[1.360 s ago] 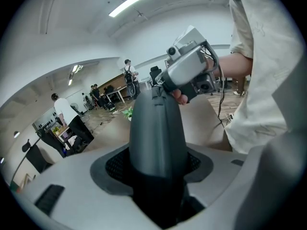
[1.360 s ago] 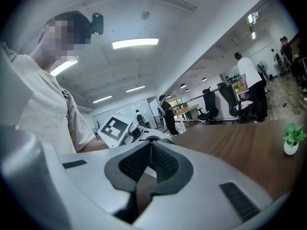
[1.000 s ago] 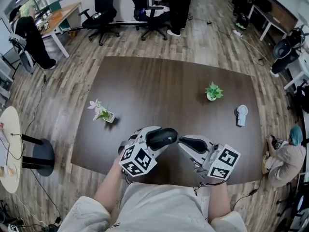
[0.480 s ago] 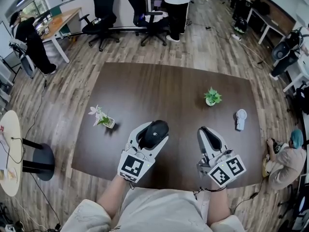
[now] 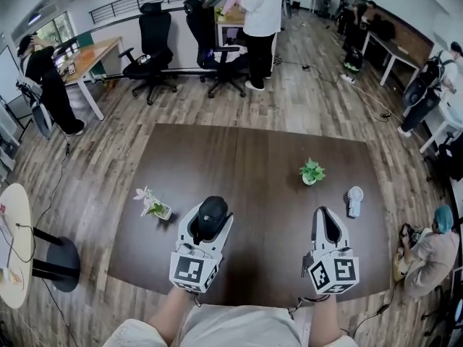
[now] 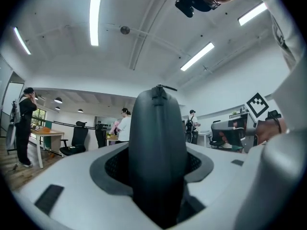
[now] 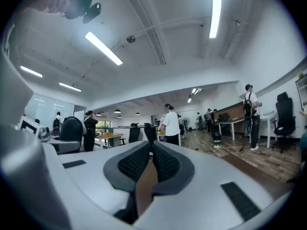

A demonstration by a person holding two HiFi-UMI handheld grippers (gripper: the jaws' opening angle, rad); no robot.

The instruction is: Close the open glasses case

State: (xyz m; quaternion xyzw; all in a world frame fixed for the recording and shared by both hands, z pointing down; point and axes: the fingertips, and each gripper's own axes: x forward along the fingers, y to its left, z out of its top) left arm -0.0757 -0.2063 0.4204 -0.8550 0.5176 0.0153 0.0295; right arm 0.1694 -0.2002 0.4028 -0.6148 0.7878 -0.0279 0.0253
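A black glasses case [image 5: 212,215], its lid down, sits upright between the jaws of my left gripper [image 5: 211,210], which is shut on it above the near part of the brown table [image 5: 246,150]. In the left gripper view the glasses case [image 6: 158,147] fills the middle, pinched between the two pads of the left gripper [image 6: 158,143]. My right gripper [image 5: 328,215] hovers apart on the right, pointing away from me. In the right gripper view the right gripper [image 7: 150,148] is closing its jaws, pads almost touching, nothing between them.
On the table stand a small green plant in a white pot [image 5: 312,172], a flowering plant [image 5: 153,207] at the left and a small white fan [image 5: 354,201] at the right. Office chairs [image 5: 153,45], desks and several people are beyond the far edge.
The two grippers have drawn apart: the right one let go of the case and swung right, its jaws narrowing. The left one turned to point away, still gripping the case.
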